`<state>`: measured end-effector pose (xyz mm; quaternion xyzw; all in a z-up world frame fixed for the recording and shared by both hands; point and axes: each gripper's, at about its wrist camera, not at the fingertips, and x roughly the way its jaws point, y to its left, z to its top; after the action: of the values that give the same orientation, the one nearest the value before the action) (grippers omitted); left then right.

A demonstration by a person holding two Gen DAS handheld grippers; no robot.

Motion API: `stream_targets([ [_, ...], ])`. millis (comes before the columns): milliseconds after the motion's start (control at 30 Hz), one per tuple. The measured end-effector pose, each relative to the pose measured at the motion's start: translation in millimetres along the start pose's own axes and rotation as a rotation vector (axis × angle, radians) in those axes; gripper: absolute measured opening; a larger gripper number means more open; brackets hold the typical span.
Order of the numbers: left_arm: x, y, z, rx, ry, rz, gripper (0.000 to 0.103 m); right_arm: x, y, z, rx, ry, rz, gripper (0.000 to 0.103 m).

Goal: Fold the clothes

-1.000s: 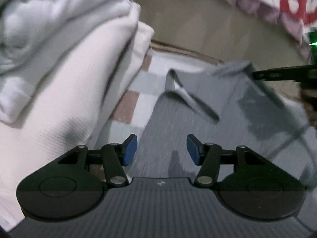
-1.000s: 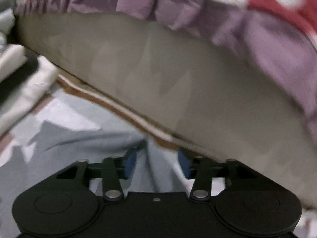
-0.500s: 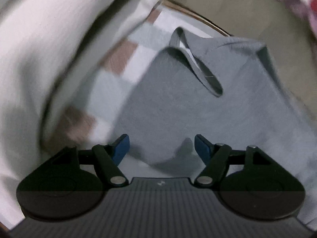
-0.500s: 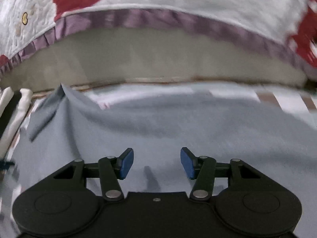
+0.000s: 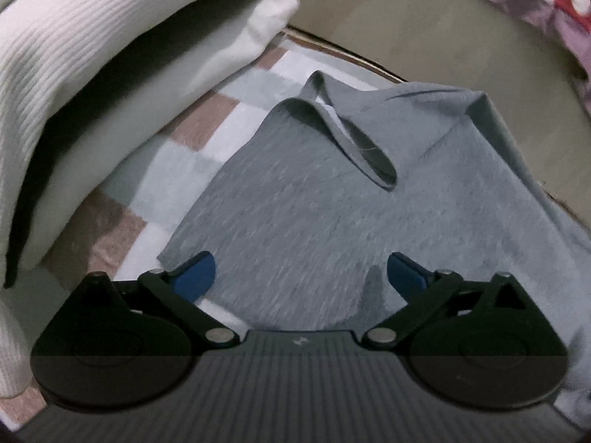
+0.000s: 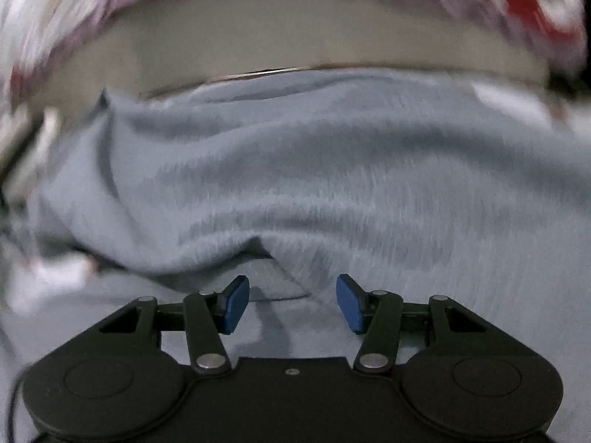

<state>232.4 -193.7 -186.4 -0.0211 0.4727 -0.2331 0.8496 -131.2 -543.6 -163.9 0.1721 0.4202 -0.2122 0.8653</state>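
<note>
One grey T-shirt (image 5: 314, 199) lies spread on a checked blanket (image 5: 192, 125), beside one stack of white folded cloth (image 5: 74, 55). The left gripper (image 5: 301, 273) and right gripper (image 6: 292, 302) both gape wide over it, holding nothing. The right view is motion-blurred, the shirt's edges cut off.

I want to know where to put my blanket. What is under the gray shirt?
The gray shirt lies on a checked cloth of pink, white and pale squares. What the shirt covers cannot be seen.
</note>
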Motion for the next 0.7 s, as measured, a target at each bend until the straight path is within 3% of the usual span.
stream_targets([
  [67, 0.7, -6.2, -2.4, 0.032, -0.028, 0.02, 0.094, 5.8, 13.2, 1.3, -0.137, -0.006, -0.023, 0.058],
  [100, 1.1, -9.3, -3.7, 0.049, -0.041, 0.031, 0.082, 8.7, 19.8, 1.9, -0.206, -0.009, -0.034, 0.06],
  [133, 1.5, -12.5, -4.2, 0.072, -0.055, 0.047, 0.053, 11.6, 26.4, 2.5, -0.274, -0.012, -0.046, 0.062],
  [167, 2.0, -16.1, -4.0, 0.103, -0.067, 0.071, 0.037, 14.5, 33.1, 3.1, -0.343, -0.014, -0.057, 0.065],
  [200, 2.6, -18.2, -3.6, 0.125, -0.072, 0.082, 0.0, 19.7, 35.6, 4.1, -0.39, -0.019, -0.066, 0.065],
  [267, -2.0, -19.0, -2.4, 0.135, -0.096, 0.08, 0.0, 29.2, 30.9, 12.2, -0.407, -0.026, -0.079, 0.061],
  [333, -19.5, -27.0, -1.1, 0.211, -0.197, 0.151, 0.0, 27.2, 21.7, 22.7, -0.353, -0.046, -0.081, 0.031],
  [367, -34.2, -33.5, 0.8, 0.276, -0.279, 0.194, 0.0, 26.2, 17.1, 27.9, -0.326, -0.055, -0.082, 0.009],
  [433, -65.1, -40.7, 8.3, 0.355, -0.417, 0.241, 0.0, 24.1, 7.9, 38.4, -0.272, -0.075, -0.085, 0.006],
  [467, -77.2, -38.3, 14.6, 0.336, -0.44, 0.235, 0.0, 23.1, 3.3, 43.6, -0.245, -0.084, -0.086, 0.005],
  [567, -92.8, -21.7, 28.6, 0.22, -0.402, 0.17, 0.0, 20.1, -10.5, 59.3, -0.163, -0.113, -0.089, 0.004],
  [700, -66.3, -2.3, 24.1, 0.09, -0.188, 0.039, 0.004, 16.0, -29.0, 80.2, -0.054, -0.151, -0.093, 0.003],
])
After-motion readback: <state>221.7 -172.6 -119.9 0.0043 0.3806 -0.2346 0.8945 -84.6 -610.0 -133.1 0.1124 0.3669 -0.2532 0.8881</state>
